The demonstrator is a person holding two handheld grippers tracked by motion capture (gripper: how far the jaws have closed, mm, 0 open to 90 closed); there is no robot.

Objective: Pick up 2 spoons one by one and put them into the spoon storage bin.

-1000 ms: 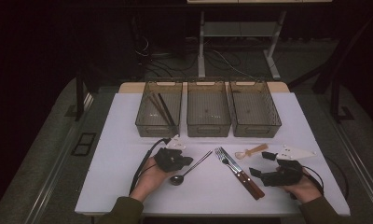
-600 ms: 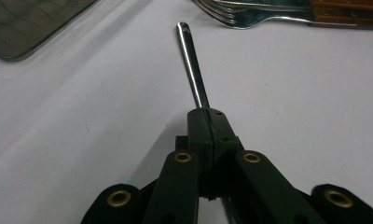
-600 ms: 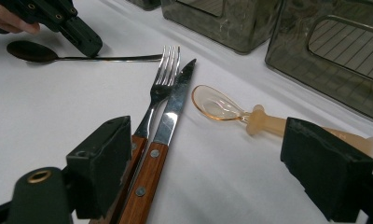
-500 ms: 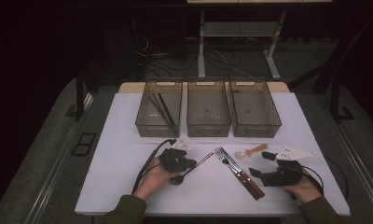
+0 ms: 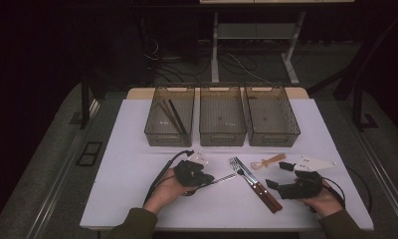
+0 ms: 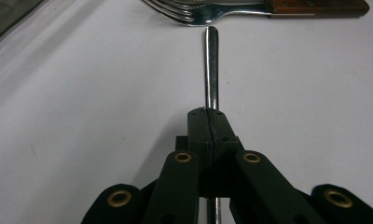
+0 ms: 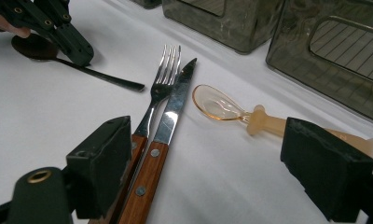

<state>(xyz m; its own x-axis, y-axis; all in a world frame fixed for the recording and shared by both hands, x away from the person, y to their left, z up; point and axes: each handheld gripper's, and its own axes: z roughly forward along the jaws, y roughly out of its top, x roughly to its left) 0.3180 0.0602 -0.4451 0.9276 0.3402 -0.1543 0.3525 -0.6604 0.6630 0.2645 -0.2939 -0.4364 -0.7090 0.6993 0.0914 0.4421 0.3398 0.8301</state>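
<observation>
Left claw [image 6: 208, 114] clamped on spoon handle [image 6: 211, 65]; right claw [image 7: 208, 163] apart over fork [image 7: 163, 88].

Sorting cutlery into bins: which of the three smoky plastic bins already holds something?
The leftmost smoky plastic bin: dark chopsticks lie inside it. The middle bin and right bin look empty.

— What is on the white tabletop [image 5: 137, 149]?

— Three clear bins [image 5: 223, 115] stand in a row along the far side; the left one holds dark sticks [image 5: 173, 115]. Nearer the front lie a metal spoon [image 5: 214, 181], then a fork [image 5: 239, 168] and a knife [image 5: 263, 191] with wooden handles, side by side and touching. Just beyond them lies a small translucent plastic spoon [image 5: 268, 161].
</observation>
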